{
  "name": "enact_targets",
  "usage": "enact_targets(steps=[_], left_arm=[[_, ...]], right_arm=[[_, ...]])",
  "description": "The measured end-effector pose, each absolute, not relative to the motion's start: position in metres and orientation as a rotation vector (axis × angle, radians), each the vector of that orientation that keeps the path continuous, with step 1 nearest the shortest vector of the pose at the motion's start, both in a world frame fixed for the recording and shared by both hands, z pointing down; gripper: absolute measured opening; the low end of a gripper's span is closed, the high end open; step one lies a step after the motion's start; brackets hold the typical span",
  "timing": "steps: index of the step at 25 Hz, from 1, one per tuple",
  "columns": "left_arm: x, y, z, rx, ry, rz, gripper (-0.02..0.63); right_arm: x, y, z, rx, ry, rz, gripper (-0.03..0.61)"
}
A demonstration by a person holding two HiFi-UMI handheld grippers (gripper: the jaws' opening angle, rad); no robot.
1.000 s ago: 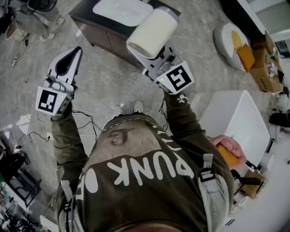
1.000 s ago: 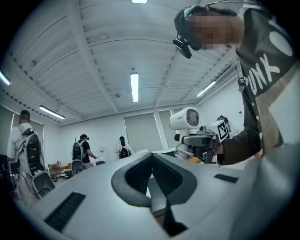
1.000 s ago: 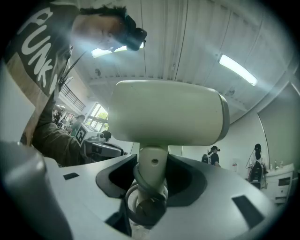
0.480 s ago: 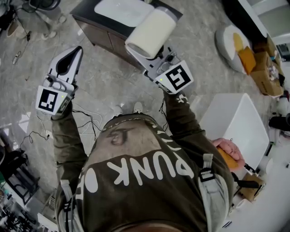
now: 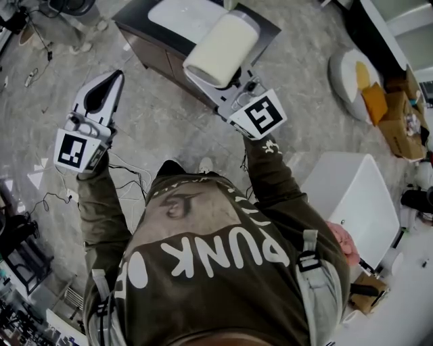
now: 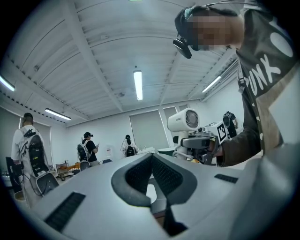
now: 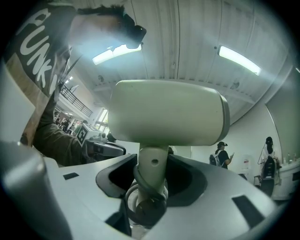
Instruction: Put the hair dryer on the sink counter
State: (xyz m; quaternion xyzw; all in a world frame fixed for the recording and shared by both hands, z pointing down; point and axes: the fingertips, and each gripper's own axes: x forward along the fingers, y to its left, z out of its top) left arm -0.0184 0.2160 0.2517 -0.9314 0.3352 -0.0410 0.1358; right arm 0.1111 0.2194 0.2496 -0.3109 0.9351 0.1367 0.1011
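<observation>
A cream hair dryer is held by its handle in my right gripper, barrel lying sideways above the jaws. In the right gripper view the handle stands upright between the dark pads, which press on it, and the coiled cord sits below. The sink counter, a dark cabinet with a white basin, lies just beyond the dryer at the top. My left gripper hangs at the left over the floor, shut and empty; its pads meet at the tips. The left gripper view also shows the hair dryer.
A white bin stands at the right, with another person's hand by it. Cardboard boxes and a round white cushion lie far right. Cables trail on the marble floor. People stand in the background.
The sink counter has come slightly nearer and lower in the head view. Both grippers keep their hold and pose. The hand at the right has slipped partly out of sight.
</observation>
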Motion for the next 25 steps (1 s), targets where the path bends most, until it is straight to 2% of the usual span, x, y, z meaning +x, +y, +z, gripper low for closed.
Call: enact_targets(steps=[7, 16, 25], left_arm=[[-0.030, 0.168, 0.264, -2.703, 1.011, -0.118, 0.002], [-0.078, 0.010, 0.287, -2.735, 0.968, -0.086, 0.002], [-0.134, -0.148, 0.276, -2.763, 0.895, -0.049, 0.002]], right_arm=[[0.105, 0.168, 0.263, -0.908, 2.770, 0.369, 0.190], [0.060, 0.020, 0.288, -0.965, 2.793, 0.367, 0.190], [-0.001, -0.143, 0.283, -1.053, 2.810, 0.356, 0.190]])
